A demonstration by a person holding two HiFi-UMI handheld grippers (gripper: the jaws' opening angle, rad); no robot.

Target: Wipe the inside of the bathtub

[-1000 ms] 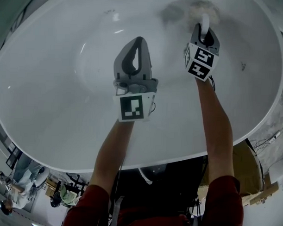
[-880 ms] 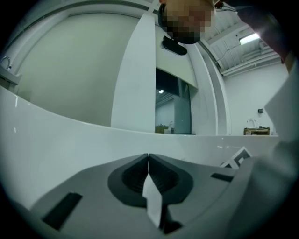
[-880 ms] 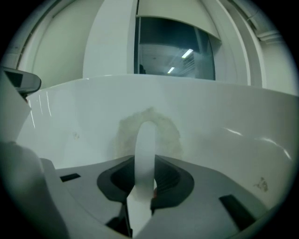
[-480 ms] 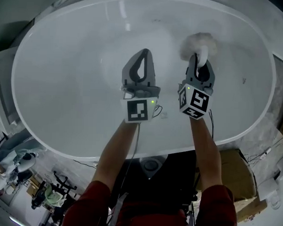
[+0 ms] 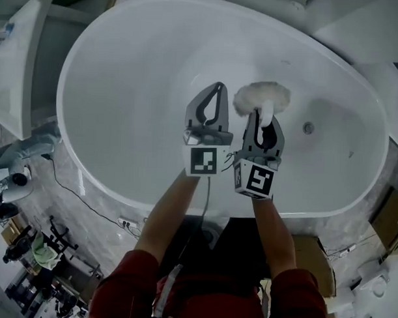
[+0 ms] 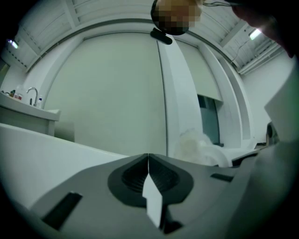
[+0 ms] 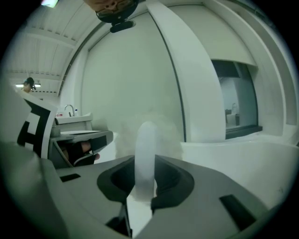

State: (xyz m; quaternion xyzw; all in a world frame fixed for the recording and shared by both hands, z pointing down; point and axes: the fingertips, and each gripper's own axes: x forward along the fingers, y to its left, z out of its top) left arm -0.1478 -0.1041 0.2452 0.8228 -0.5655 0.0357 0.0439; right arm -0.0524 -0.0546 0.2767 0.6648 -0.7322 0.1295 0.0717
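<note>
A white oval bathtub (image 5: 124,74) fills the head view. My right gripper (image 5: 265,117) is shut on the white handle (image 7: 145,154) of a fluffy white duster (image 5: 262,96), whose head lies against the tub's floor near the middle. Just left of it, my left gripper (image 5: 218,87) hovers over the tub floor, shut, with nothing between its jaws. In the left gripper view the jaws meet at a thin line (image 6: 148,161), and the duster (image 6: 194,144) shows to the right. The tub drain (image 5: 308,128) lies right of the duster.
A white washbasin counter (image 5: 20,51) stands beyond the tub's left end, with its tap (image 6: 32,93) in the left gripper view. Cardboard boxes (image 5: 389,220) sit at the right. Cables and exercise gear (image 5: 32,260) clutter the floor at the lower left.
Both grippers have drawn back from the tub's far wall toward its middle, and the duster came with the right one. The head view has pulled back, so the whole tub shows.
</note>
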